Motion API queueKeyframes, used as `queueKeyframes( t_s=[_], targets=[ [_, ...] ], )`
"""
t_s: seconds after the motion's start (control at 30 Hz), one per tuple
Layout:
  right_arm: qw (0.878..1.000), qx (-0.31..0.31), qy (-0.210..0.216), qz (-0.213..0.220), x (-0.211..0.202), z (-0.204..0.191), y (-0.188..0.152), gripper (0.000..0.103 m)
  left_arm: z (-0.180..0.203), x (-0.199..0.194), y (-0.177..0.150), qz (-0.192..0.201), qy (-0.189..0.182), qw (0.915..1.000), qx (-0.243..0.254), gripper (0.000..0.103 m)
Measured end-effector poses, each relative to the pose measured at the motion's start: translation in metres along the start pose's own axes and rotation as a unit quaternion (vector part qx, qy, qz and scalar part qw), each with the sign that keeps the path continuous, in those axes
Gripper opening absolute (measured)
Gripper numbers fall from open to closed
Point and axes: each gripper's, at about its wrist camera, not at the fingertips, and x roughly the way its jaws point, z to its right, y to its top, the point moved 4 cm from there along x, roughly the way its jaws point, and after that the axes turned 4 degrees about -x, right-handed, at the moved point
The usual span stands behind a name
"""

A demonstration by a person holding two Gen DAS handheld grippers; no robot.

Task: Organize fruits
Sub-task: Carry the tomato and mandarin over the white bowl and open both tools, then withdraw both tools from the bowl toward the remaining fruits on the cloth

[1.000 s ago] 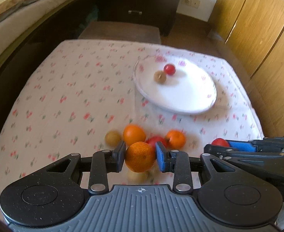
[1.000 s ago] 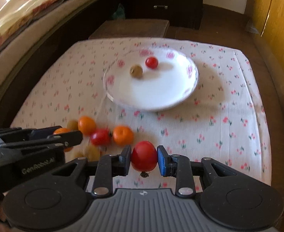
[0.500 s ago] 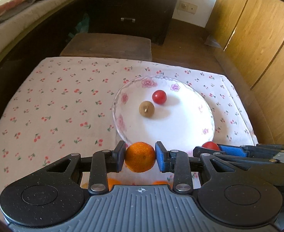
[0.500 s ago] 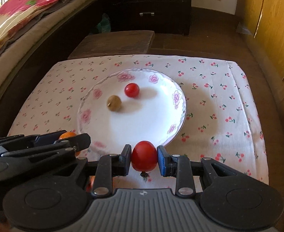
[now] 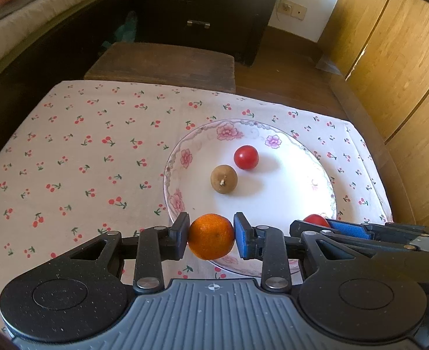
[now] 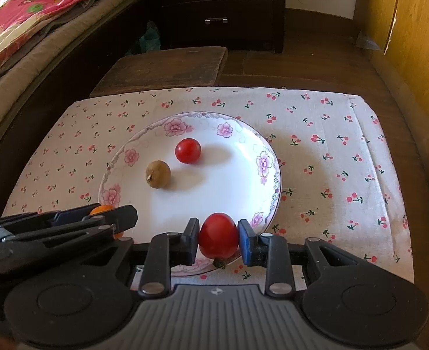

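Glossy ceramic-looking plate (image 5: 316, 180) w/ floral rim on matt cherry-print cloth (image 5: 77, 157); dimpled-skin orange (image 5: 211, 236).

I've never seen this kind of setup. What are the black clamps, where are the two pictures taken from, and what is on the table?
No robot here: a person holds a two-finger gripper in each hand, with a camera on each looking along its fingers. One picture is the left gripper's view, the other the right's. The left gripper is shut on an orange; the right gripper is shut on a tomato. Both hang over the near rim of a flowered plate on a cherry-print cloth. The plate already has a small tomato and a brown fruit.
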Motion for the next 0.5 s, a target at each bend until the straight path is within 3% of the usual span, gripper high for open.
queueKeyframes(
  t_s=[0.5],
  targets=[
    [1.000, 0.006, -0.004, 0.009, -0.0033, 0.0014, 0.0013, 0.032, 0.0003, -0.0032, 0.0007, 0.003, -0.001, 1.0000, 0.000, 0.044]
  ],
)
